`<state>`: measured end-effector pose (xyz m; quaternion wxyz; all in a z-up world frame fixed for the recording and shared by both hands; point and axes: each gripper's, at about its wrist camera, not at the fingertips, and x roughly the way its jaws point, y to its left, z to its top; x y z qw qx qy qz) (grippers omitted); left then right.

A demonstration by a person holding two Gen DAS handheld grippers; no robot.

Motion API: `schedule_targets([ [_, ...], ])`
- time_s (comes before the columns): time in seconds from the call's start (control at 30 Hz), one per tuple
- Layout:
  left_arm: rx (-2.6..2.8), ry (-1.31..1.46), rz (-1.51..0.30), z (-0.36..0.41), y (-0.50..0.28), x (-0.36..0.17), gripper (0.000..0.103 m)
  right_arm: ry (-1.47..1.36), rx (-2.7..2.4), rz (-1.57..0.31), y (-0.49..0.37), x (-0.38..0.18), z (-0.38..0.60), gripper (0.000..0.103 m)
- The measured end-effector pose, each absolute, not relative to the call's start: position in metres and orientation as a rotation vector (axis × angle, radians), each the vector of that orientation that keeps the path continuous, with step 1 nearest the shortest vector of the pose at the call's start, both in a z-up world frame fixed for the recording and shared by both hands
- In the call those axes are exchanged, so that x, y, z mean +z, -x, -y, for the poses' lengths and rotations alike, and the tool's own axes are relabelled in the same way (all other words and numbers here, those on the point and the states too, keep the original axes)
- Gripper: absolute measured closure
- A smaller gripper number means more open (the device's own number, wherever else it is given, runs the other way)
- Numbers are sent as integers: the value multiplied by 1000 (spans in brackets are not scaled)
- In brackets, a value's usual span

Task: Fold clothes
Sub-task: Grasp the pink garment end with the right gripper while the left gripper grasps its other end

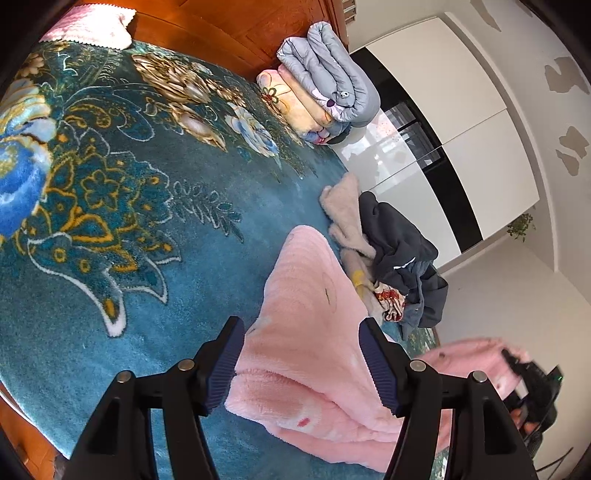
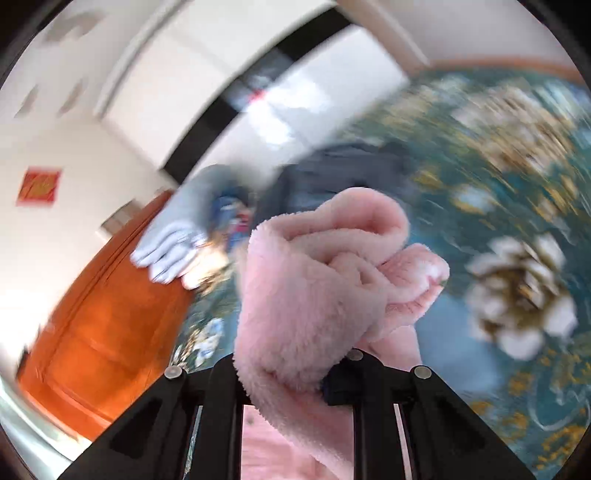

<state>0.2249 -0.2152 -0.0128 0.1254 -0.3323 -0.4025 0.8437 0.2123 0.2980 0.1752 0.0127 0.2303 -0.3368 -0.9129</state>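
Observation:
A pink fleece garment (image 1: 314, 332) lies on the teal flowered blanket (image 1: 129, 221) that covers the bed. My left gripper (image 1: 301, 363) is open just above it, one finger on each side of a fold, not touching. My right gripper (image 2: 284, 373) is shut on a bunched part of the same pink garment (image 2: 314, 288) and holds it up off the bed; the fleece hides its fingertips. In the left wrist view the right gripper (image 1: 532, 373) shows at the far right with pink cloth in it. The right wrist view is blurred by motion.
A heap of unfolded clothes, beige fleece (image 1: 343, 206) and a dark grey garment (image 1: 402, 251), lies beyond the pink one. Folded quilts (image 1: 325, 81) are stacked by the orange wooden headboard (image 1: 221, 29). A white wardrobe (image 1: 461, 122) stands beside the bed.

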Motion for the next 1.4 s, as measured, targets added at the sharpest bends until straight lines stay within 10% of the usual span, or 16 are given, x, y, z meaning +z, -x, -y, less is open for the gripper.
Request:
schedule_targets([
  [0.5,2521,982,1156,248,-248,-9,34,-1152,-2493,146,-121,85,10,81],
  [0.67,2461,967,1177,240,-243,-10,34,-1141,-2362,103,-116,90,17,47],
  [1.17,2459,1073,815,135,-158,11,29,-1111,-2548,470,-176,102,-161,42],
  [1.3,2507,1132,762,125,-145,10,75,-1129,-2557,518,-181,96,-183,42],
  [1.4,2442,1119,818,125,-140,17,83,-1136,-2560,554,-182,92,-196,42],
])
